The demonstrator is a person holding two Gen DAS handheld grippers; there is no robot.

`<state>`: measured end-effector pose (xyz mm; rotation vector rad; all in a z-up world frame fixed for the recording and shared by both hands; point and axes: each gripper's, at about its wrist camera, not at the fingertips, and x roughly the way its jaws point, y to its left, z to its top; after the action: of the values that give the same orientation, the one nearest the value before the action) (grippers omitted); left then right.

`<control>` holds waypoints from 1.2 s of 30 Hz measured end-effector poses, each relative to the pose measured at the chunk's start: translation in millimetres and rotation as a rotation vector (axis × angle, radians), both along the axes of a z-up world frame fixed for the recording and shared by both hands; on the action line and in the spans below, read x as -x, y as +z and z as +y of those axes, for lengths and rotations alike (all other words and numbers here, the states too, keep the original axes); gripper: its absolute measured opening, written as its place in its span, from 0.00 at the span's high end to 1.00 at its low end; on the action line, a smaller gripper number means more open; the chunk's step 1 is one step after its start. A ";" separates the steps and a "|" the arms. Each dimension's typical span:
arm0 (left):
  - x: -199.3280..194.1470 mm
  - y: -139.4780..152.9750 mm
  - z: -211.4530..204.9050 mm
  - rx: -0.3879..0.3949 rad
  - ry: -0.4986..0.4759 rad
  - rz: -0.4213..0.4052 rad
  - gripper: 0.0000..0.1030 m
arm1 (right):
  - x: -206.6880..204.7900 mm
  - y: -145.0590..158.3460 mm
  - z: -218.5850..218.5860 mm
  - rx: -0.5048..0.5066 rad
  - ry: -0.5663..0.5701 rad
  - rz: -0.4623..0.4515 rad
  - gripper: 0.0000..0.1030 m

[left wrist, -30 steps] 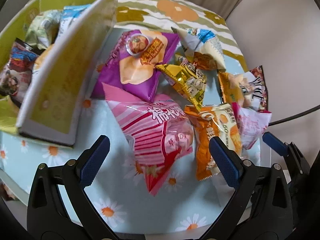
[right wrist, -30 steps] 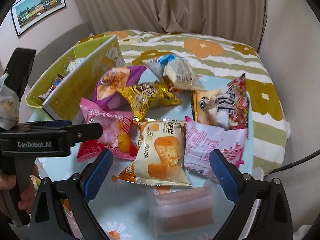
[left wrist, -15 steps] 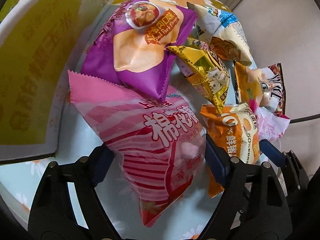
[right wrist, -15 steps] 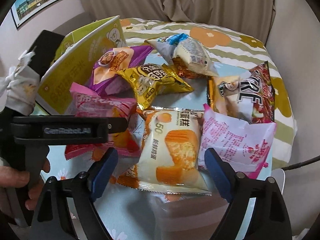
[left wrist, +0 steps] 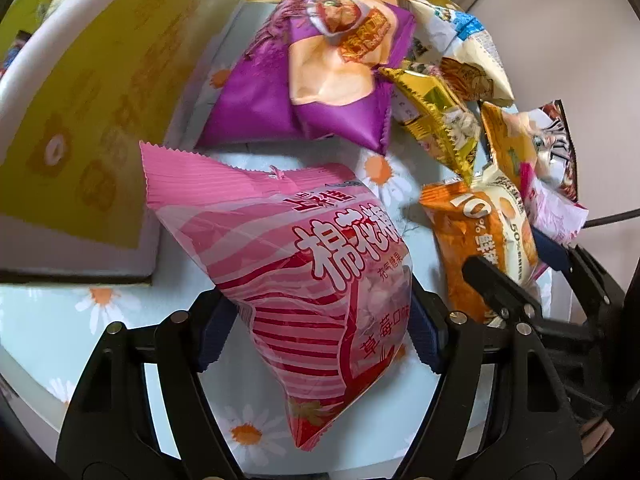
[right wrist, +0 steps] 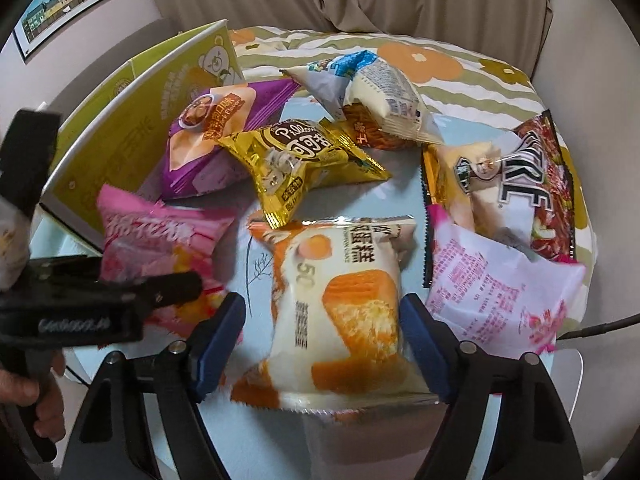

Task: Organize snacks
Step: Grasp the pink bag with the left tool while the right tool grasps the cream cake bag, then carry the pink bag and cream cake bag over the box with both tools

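Both grippers closing — left gripper squeezes pink marshmallow bag

Left gripper: tipped steeply down; my jaws have just been closing, blue pads pressing both sides of the pink bag.
Right gripper: angled down, jaws just been closing round the cake packet; contact unclear.
Left hand: fingers wrapped round the handle, at nine o'clock of the right gripper.
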<state>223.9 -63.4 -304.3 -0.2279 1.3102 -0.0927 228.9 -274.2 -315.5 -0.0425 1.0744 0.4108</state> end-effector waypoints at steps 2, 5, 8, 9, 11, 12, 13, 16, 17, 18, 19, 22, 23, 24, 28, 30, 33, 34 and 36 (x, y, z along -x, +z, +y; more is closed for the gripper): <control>4.5 0.9 4.8 0.001 -0.004 -0.002 0.30 | -3.3 -2.9 3.4 0.009 -0.002 0.003 0.28; 10.8 0.5 7.9 -0.003 -0.016 -0.006 0.30 | -6.7 -8.1 5.9 0.019 -0.005 0.018 0.33; 21.3 0.8 11.7 -0.002 -0.019 -0.007 0.30 | -7.4 -11.0 8.7 0.021 0.003 0.025 0.37; 23.6 0.9 12.2 -0.002 -0.020 -0.006 0.30 | -6.8 -10.6 9.3 0.025 0.006 0.022 0.39; 25.0 1.1 10.3 -0.001 -0.020 -0.005 0.30 | -5.2 -9.0 9.6 0.030 0.005 0.014 0.41; 27.0 2.2 11.0 0.000 -0.019 -0.005 0.30 | -4.1 -8.0 9.4 0.025 0.004 0.015 0.42; 29.1 3.8 11.5 0.003 -0.018 -0.007 0.30 | -1.7 -6.6 9.8 0.019 0.002 0.017 0.42; 38.2 8.6 9.5 0.005 -0.016 -0.017 0.30 | 4.3 -1.7 9.0 0.007 -0.003 0.013 0.42; 40.1 11.3 8.0 0.005 -0.017 -0.021 0.30 | 5.9 0.1 8.8 0.003 -0.006 0.012 0.42; 42.0 14.5 7.4 0.005 -0.017 -0.027 0.30 | 8.8 2.7 8.3 -0.007 -0.010 0.013 0.42; 43.2 17.1 7.3 0.004 -0.017 -0.034 0.30 | 10.5 4.5 8.4 -0.015 -0.012 0.014 0.42; 46.5 25.4 6.7 0.006 -0.018 -0.054 0.30 | 17.4 12.0 8.3 -0.029 -0.018 0.005 0.42; 48.1 28.4 6.6 0.007 -0.018 -0.060 0.30 | 20.1 15.6 8.2 -0.031 -0.020 -0.001 0.42; 51.1 31.8 6.9 0.006 -0.018 -0.067 0.30 | 22.5 18.8 8.4 -0.034 -0.022 -0.005 0.42; 55.4 43.3 9.8 0.012 -0.011 -0.099 0.30 | 32.8 32.3 6.3 -0.056 -0.028 -0.021 0.42; 63.1 54.4 12.4 0.015 -0.005 -0.116 0.30 | 39.6 40.1 5.4 -0.061 -0.027 -0.032 0.42; 73.1 71.1 19.0 0.017 0.005 -0.148 0.30 | 47.9 51.4 6.8 -0.066 -0.019 -0.045 0.42; 77.3 78.0 22.4 0.017 0.008 -0.159 0.30 | 51.3 56.0 7.7 -0.068 -0.015 -0.051 0.42; 83.5 90.6 26.2 0.017 0.014 -0.177 0.30 | 56.9 64.3 9.5 -0.080 -0.007 -0.062 0.42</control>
<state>140.4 -37.2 -213.7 -0.2382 1.1320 -0.1098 172.0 -264.7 -251.2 0.0194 0.9963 0.4431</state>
